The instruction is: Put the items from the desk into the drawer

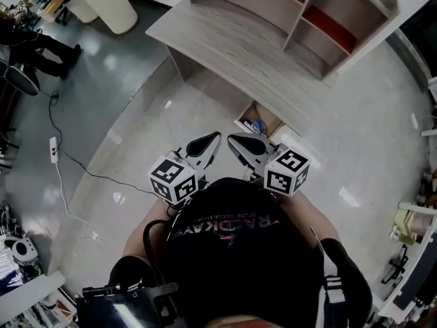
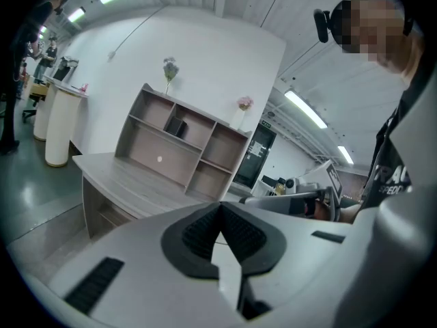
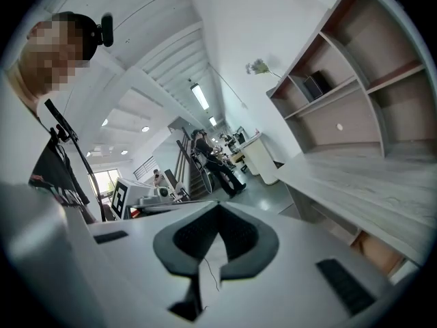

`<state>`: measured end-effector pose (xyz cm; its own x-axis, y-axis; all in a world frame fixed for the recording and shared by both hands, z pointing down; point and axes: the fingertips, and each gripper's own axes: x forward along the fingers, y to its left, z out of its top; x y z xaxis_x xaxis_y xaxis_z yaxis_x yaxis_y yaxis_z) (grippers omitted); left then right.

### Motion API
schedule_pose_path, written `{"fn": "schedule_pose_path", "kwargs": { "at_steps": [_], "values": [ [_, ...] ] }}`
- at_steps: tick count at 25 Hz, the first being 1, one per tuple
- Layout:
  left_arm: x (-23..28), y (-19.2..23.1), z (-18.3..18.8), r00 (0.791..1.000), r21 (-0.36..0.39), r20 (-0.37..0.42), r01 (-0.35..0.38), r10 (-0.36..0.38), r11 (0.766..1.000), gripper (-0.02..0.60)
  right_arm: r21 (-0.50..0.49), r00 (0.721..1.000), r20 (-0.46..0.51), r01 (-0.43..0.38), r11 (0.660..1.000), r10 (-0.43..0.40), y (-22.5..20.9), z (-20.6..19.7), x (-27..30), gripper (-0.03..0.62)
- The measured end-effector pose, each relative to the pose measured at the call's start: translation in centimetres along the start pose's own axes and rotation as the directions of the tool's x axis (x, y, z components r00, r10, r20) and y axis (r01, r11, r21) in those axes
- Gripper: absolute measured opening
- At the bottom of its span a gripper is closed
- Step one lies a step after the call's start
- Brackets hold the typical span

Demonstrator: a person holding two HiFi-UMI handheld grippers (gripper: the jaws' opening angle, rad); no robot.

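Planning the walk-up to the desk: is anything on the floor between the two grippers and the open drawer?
Nothing visible does. Bare floor lies between the left gripper, the right gripper and the drawer under the desk; the cable lies off to the left, clear of that path.
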<state>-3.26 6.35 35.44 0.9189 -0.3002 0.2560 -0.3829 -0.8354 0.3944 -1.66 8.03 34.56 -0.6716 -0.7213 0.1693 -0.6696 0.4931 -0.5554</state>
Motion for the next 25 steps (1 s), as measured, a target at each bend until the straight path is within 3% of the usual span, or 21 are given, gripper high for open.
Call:
{"fn": "schedule_pose_path", "kwargs": {
  "at_steps": [25],
  "values": [
    [-0.11,-0.03,-0.36,1.000,-0.025,-0.003,-0.001,0.001,1.000,0.011,0.000,1.000,-0.013,0.001,1.000,-0.001,0.14,-0.28,-0.11,0.017]
  ]
}}
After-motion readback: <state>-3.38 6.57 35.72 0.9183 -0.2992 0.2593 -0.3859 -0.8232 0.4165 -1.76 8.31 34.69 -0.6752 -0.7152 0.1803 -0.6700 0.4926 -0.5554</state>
